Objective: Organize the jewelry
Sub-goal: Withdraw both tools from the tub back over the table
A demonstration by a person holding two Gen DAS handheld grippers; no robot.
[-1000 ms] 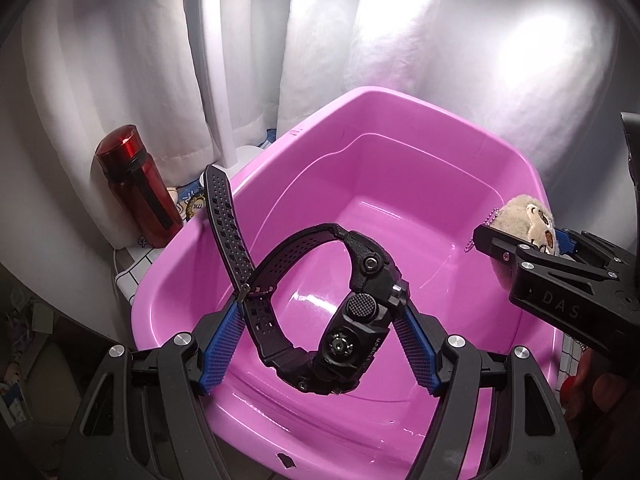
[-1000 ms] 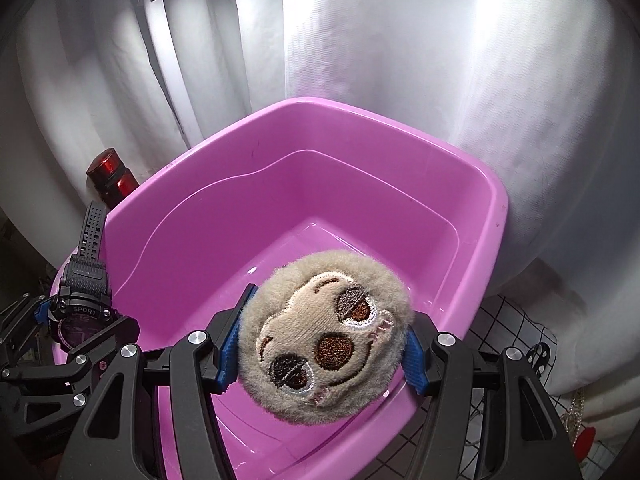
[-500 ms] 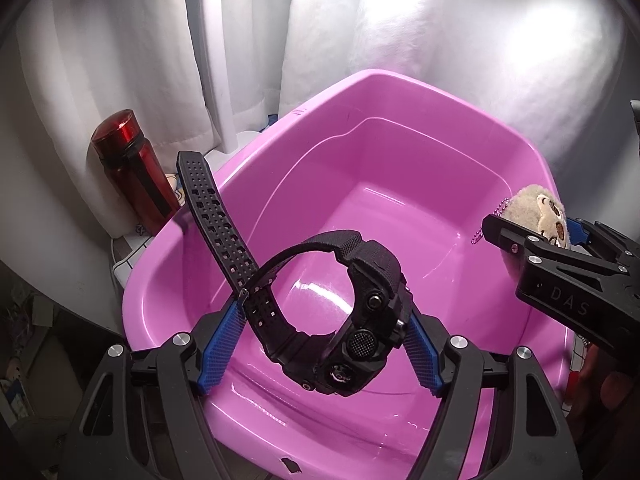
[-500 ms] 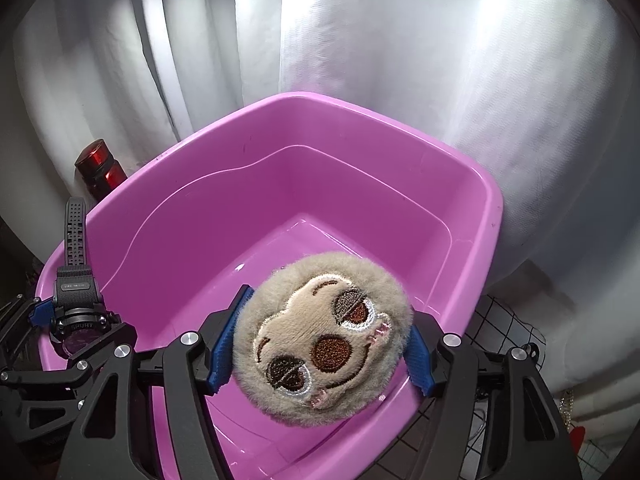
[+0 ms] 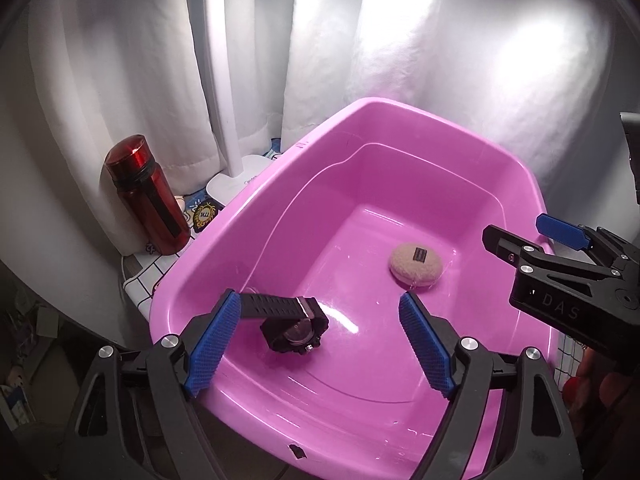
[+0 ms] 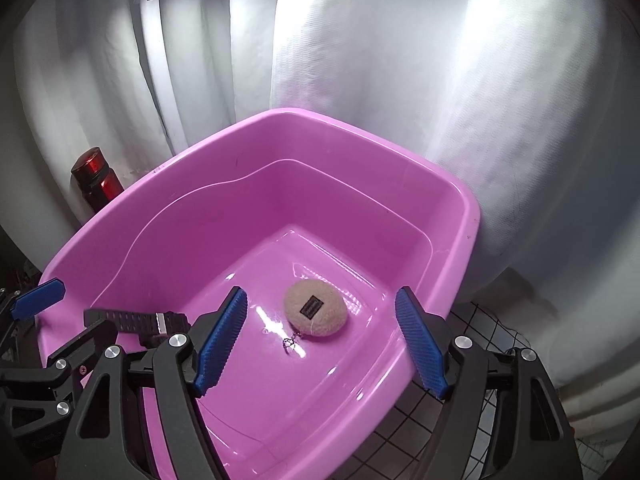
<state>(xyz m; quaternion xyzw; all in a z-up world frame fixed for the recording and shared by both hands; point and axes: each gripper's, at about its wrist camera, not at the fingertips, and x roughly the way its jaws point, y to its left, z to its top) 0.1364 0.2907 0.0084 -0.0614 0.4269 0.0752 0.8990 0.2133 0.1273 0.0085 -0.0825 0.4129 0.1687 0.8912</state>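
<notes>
A black watch point(image 5: 290, 326) lies on the floor of the pink tub point(image 5: 256, 196), near its left front wall. A beige plush keychain point(image 5: 416, 266) lies face down on the tub floor further right, its small chain visible in the right wrist view point(image 6: 291, 340). My left gripper point(image 5: 320, 344) is open and empty above the tub's front. My right gripper point(image 6: 320, 340) is open and empty above the plush point(image 6: 315, 314); it shows at the right in the left wrist view point(image 5: 532, 236). The watch strap point(image 6: 132, 317) shows at the left of the right wrist view.
A red bottle point(image 5: 146, 196) stands left of the tub, also seen in the right wrist view point(image 6: 96, 184). A white lamp base point(image 5: 236, 180) and pole stand behind it. White curtains hang at the back. A checked cloth point(image 6: 468, 404) covers the table.
Both grippers opened. The watch dropped from the left gripper onto the tub floor, and the plush dropped from the right gripper, landing face down. Both grippers rose.
</notes>
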